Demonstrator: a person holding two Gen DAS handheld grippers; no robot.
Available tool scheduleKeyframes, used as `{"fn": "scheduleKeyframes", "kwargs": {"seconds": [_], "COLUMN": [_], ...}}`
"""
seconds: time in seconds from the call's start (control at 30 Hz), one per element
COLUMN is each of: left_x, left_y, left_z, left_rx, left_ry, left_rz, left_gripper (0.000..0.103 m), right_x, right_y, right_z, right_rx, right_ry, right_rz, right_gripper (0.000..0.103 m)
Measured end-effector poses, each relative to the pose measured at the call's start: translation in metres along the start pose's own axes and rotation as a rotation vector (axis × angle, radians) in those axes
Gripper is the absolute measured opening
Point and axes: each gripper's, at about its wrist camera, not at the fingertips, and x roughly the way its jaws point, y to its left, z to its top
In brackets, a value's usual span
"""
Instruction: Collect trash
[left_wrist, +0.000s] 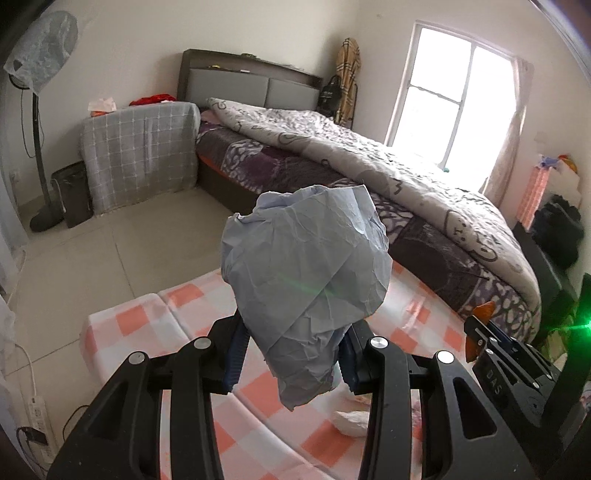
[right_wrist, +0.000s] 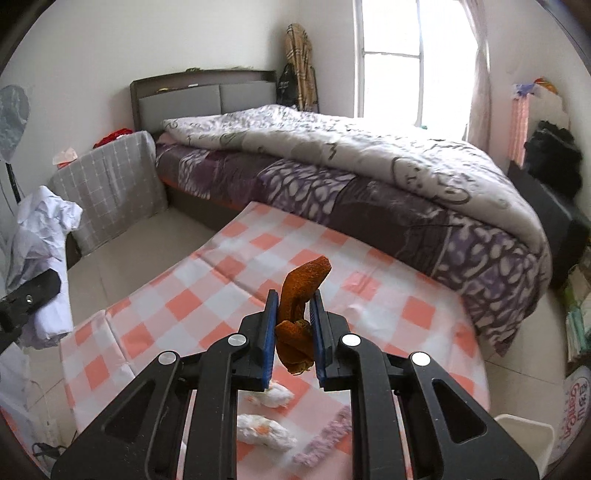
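Note:
My left gripper (left_wrist: 291, 354) is shut on a large crumpled grey-blue paper (left_wrist: 306, 266), held above the orange-and-white checked cloth (left_wrist: 147, 325). My right gripper (right_wrist: 294, 328) is shut on a curled orange peel (right_wrist: 301, 295), lifted over the same checked cloth (right_wrist: 207, 280). Two white crumpled tissues (right_wrist: 266, 430) (right_wrist: 273, 397) and a pink scrap (right_wrist: 325, 439) lie on the cloth beneath the right gripper. In the left wrist view, the right gripper (left_wrist: 480, 332) shows at the right edge with the orange peel (left_wrist: 484, 310). The left gripper's paper (right_wrist: 40, 251) shows at the left of the right wrist view.
A bed with a grey-and-purple quilt (left_wrist: 369, 162) fills the far side. A cloth-covered box (left_wrist: 140, 151), a dark bin (left_wrist: 72, 192) and a standing fan (left_wrist: 40, 110) stand at the left. A white bin rim (right_wrist: 528, 435) sits at lower right, dark furniture (right_wrist: 550, 210) beyond.

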Motion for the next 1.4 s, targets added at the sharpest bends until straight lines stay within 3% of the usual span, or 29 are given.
{"fn": "scheduleKeyframes", "kwargs": {"seconds": [0.43, 1.07, 1.4], "left_x": [-0.011, -0.014, -0.016], "left_y": [-0.073, -0.162, -0.223], "left_z": [-0.036, -0.073, -0.114], "left_rx": [0.145, 0.276, 0.414], "left_ry": [0.018, 0.047, 0.095], "left_rz": [-0.108, -0.221, -0.310], "left_gripper": [0.041, 0.042, 0.042], "right_x": [-0.057, -0.090, -0.107], "right_y": [-0.056, -0.166, -0.221], "right_z": [-0.033, -0.067, -0.082], "right_rx": [0.068, 0.254, 0.344], "right_ry": [-0.028, 0.004, 0.038], "right_rz": [-0.120, -0.218, -0.288], "right_gripper": [0.016, 0.016, 0.017]}}
